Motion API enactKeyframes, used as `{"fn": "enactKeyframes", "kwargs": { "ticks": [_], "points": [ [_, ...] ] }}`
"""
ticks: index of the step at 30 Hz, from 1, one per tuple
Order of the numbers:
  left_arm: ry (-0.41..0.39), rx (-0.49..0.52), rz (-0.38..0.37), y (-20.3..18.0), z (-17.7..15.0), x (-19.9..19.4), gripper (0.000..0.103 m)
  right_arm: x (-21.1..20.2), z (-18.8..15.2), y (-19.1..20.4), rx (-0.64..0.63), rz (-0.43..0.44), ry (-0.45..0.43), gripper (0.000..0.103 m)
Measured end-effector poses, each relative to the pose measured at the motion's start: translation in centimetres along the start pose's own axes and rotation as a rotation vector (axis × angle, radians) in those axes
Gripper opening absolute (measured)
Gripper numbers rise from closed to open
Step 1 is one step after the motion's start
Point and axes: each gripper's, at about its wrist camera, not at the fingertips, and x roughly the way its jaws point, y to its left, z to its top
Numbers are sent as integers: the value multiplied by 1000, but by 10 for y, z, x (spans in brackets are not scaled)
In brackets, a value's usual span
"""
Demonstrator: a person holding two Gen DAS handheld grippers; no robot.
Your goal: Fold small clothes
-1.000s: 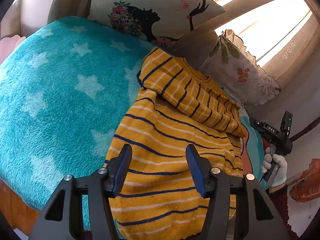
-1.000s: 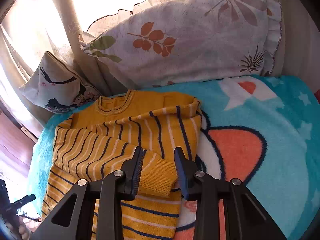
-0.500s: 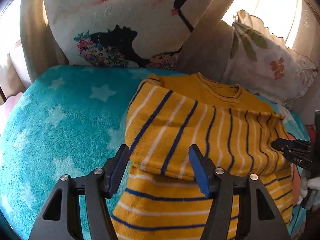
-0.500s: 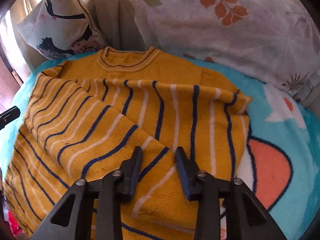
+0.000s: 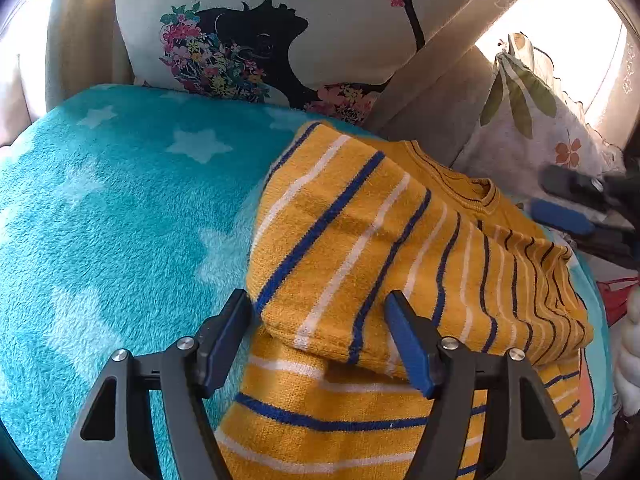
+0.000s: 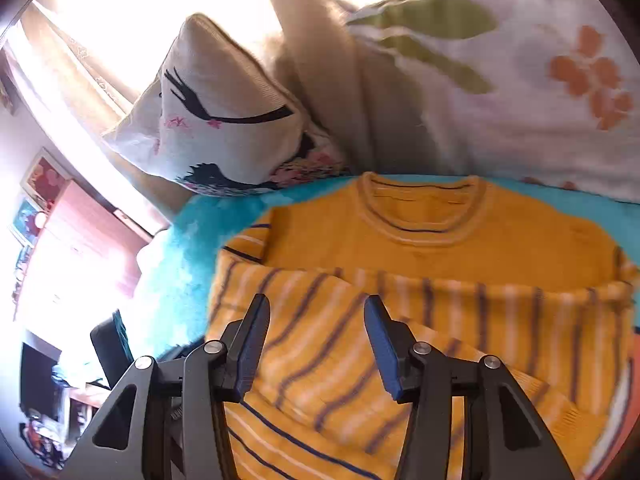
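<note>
A yellow sweater with blue and white stripes lies on the teal star blanket, both sleeves folded across its body. My left gripper has its jaws opening. The cuff end of the folded left sleeve lies between the fingers, and the pads are not pressing on it. My right gripper hovers over the sweater below the collar. Its jaws are opening with only the flat knit under them. In the left wrist view the right gripper shows at the sweater's far side.
A cushion printed with a black silhouette and a leaf-print pillow stand against the curtain behind the sweater. A white-gloved hand is at the right edge. Teal blanket stretches to the left of the sweater.
The right gripper carried the right sleeve across the body, let it go and widened. The left gripper moved up to the left sleeve's cuff and opened wider.
</note>
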Motion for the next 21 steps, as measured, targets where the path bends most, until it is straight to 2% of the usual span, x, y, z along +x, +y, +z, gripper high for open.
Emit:
{"fn": "enactKeyframes", "kwargs": {
  "ticks": [5, 10, 11, 12, 13, 14, 17, 21],
  "points": [
    [-6, -13, -23, 2, 0, -2, 69, 100, 44, 14, 137, 121, 104, 54],
    [-4, -14, -30, 3, 0, -2, 69, 168, 53, 24, 176, 128, 232, 54],
    [-4, -14, -30, 3, 0, -2, 70, 171, 53, 28, 173, 152, 233, 49],
    [-5, -15, -28, 3, 0, -3, 70, 173, 54, 35, 152, 192, 233, 38],
    [-4, -14, -27, 3, 0, -3, 70, 175, 55, 39, 133, 227, 248, 13],
    [-4, -13, -26, 3, 0, -3, 70, 177, 56, 46, 113, 236, 256, 9],
    [-3, -14, -26, 3, 0, -3, 70, 182, 61, 75, -1, 169, 243, 9],
    [-3, -19, -31, 4, 0, -3, 71, 199, 73, 89, -20, 114, 210, 9]
  ]
}}
